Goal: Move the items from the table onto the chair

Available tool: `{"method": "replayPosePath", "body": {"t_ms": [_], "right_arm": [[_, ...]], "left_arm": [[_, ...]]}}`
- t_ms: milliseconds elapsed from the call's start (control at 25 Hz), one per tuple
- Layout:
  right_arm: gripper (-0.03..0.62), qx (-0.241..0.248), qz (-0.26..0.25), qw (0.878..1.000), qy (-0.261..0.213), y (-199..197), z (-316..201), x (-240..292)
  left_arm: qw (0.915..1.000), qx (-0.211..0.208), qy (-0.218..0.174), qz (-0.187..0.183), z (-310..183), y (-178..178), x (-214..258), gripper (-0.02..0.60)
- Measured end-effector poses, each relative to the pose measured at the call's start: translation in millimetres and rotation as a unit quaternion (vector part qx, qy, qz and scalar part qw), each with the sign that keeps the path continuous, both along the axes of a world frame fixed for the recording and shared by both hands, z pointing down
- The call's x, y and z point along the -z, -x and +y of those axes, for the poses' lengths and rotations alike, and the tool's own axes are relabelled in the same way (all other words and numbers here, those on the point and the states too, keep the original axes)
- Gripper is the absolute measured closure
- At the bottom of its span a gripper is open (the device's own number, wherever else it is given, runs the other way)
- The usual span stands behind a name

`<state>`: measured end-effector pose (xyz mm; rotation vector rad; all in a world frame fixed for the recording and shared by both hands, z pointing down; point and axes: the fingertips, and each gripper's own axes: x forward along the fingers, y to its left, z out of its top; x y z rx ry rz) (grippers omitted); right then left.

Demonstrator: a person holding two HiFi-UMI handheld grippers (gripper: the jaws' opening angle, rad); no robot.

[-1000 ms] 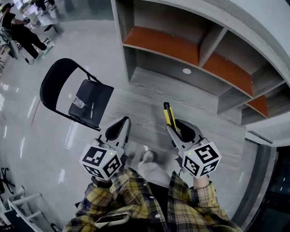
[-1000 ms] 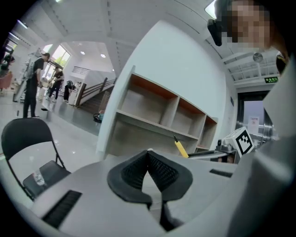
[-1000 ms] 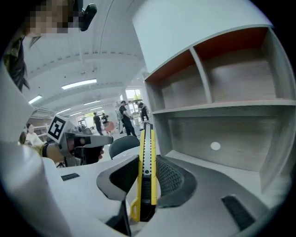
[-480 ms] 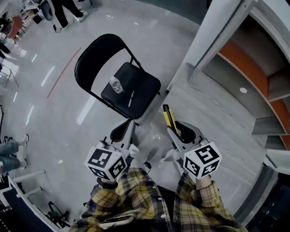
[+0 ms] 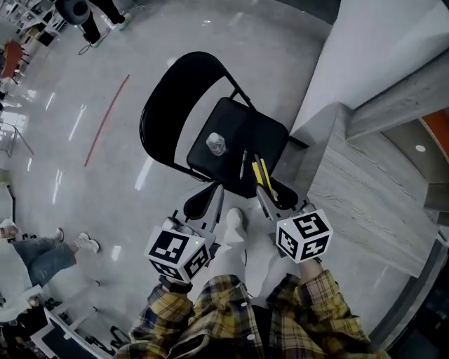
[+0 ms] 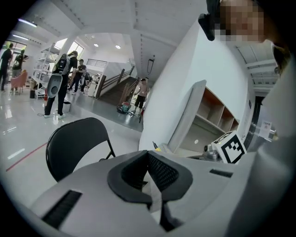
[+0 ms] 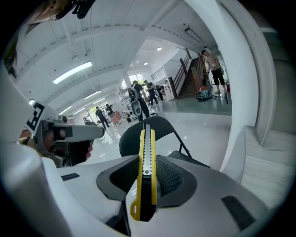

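A black folding chair stands just ahead of both grippers. On its seat lie a small clear bottle and a pen. My right gripper is shut on a yellow utility knife, whose tip reaches over the seat's near edge. In the right gripper view the knife stands upright between the pads of my right gripper, with the chair behind it. My left gripper hangs beside it, shut and empty. In the left gripper view my left gripper shows its pads together, with the chair's back to the left.
The grey wood table runs along the right, with a white pillar and shelving behind it. Glossy floor surrounds the chair. People stand at the far upper left, and a person's legs show at the left edge.
The view has swung away from the table and shelves to the chair, which now sits close ahead. Both grippers have moved toward it, and the right one has kept hold of the knife.
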<state>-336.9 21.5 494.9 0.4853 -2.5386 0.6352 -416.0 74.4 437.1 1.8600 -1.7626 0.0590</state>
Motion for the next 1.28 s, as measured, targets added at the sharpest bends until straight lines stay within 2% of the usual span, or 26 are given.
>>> {"method": "replayPosePath", "body": {"t_ms": [200, 360, 520, 720, 920, 1080, 1280], "right_arm": [[0.468, -0.045, 0.041, 0.998, 0.025, 37, -25, -95], [0.468, -0.089, 0.089, 0.991, 0.034, 48, -48, -184], [0.468, -0.133, 0.120, 0.982, 0.056, 54, -62, -272], [0.468, -0.142, 0.167, 0.973, 0.066, 62, -78, -361], [0.468, -0.153, 0.214, 0.961, 0.084, 53, -82, -409], [0.468, -0.143, 0.256, 0.951, 0.097, 44, -82, -433], [0.467, -0.145, 0.247, 0.952, 0.106, 46, -85, -425]], "left_arm": [[0.9996, 0.003, 0.027, 0.010, -5, 31, -56, 0.578], [0.9980, 0.014, 0.055, 0.026, -1, 50, -108, 0.578], [0.9963, 0.008, 0.080, 0.031, 5, 60, -158, 0.578], [0.9944, 0.003, 0.091, 0.054, -5, 60, -202, 0.578], [0.9926, 0.005, 0.098, 0.072, -9, 59, -222, 0.578], [0.9918, 0.007, 0.104, 0.073, -7, 64, -228, 0.578], [0.9923, 0.008, 0.103, 0.069, -8, 67, -222, 0.578]]}}
